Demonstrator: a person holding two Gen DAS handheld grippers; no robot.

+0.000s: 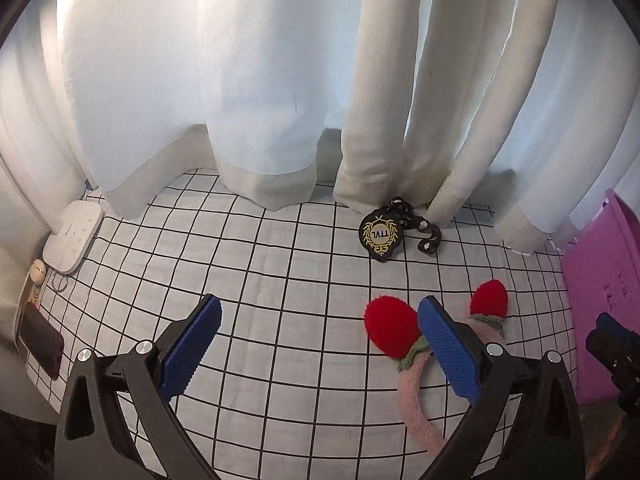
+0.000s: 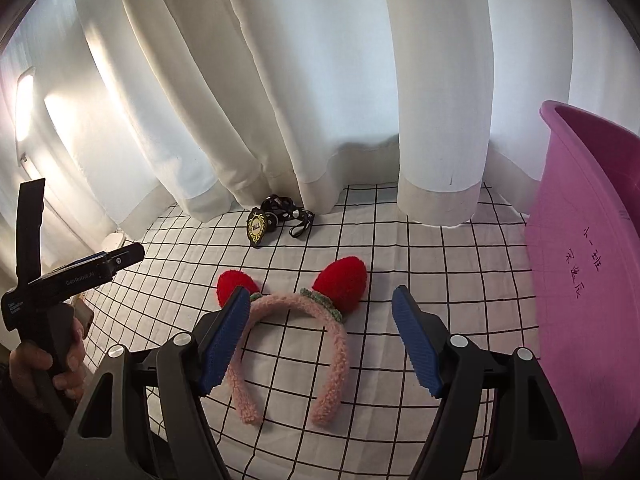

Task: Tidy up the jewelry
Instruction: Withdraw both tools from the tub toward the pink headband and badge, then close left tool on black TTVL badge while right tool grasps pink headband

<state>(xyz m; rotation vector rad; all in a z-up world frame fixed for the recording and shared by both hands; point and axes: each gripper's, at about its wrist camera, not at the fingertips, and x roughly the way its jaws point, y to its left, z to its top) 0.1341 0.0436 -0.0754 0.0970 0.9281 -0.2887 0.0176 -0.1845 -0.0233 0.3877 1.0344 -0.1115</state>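
**Nothing picked up yet**

Both tongs stand wide and empty over the checked sheet. From the left wrist, the left gripper (image 1: pixel 320 320) has its blue pads spread with only bare cloth (image 1: pixel 280 280) between them; the pink fluffy headband (image 1: pixel 416 412) with two red strawberry ears lies just beside its right pad, partly hidden behind it. Further back, at the foot of the white curtains (image 1: pixel 260 80), sits a black badge on a chain (image 1: pixel 382 236). A purple tub (image 1: pixel 600 292) shows at the right edge, and a white device (image 1: pixel 74 236) and dark case lie off to the left.

From the right wrist, the right gripper (image 2: pixel 320 320) is likewise wide open, hanging above the headband (image 2: pixel 332 344), whose band lies between the two pads without either touching it. The badge (image 2: pixel 258 226) is still by the curtain, and the tub (image 2: pixel 580 280) stands close on the right; its inside is not visible. I'd judge the sorting barely begun: both pieces lie loose, and each still needs lifting and putting away, probably into that tub.
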